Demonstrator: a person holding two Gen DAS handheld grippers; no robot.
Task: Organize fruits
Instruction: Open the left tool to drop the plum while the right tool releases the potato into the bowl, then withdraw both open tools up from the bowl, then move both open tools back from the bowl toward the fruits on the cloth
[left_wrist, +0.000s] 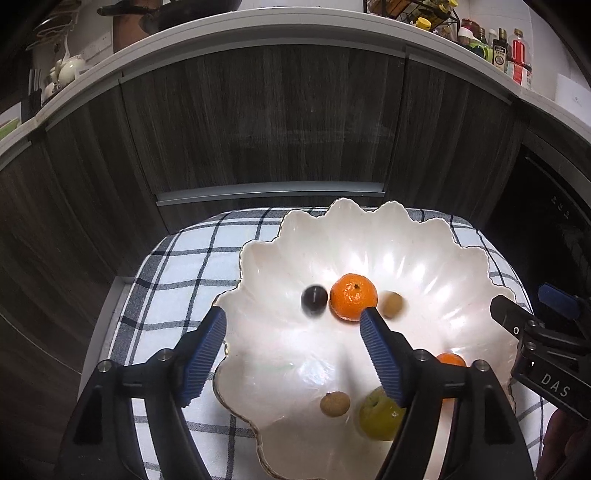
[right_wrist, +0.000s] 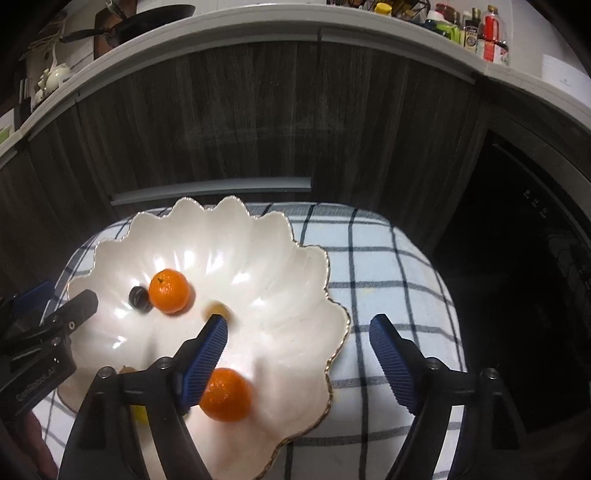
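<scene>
A big white bowl (left_wrist: 424, 243) with a wavy gold edge sits on a checked cloth (left_wrist: 177, 266). In the middle of the bowl lie an orange (left_wrist: 353, 296), a dark plum (left_wrist: 314, 300) and a small brown fruit (left_wrist: 392, 304). Nearer the bowl's front edge are another brown fruit (left_wrist: 334, 404), a green fruit (left_wrist: 378, 415) and a second orange (right_wrist: 225, 394). The left tool (left_wrist: 293, 321) is spread wide over the bowl, holding nothing. The right tool (right_wrist: 298, 328) is spread wide too, above the bowl's right edge.
</scene>
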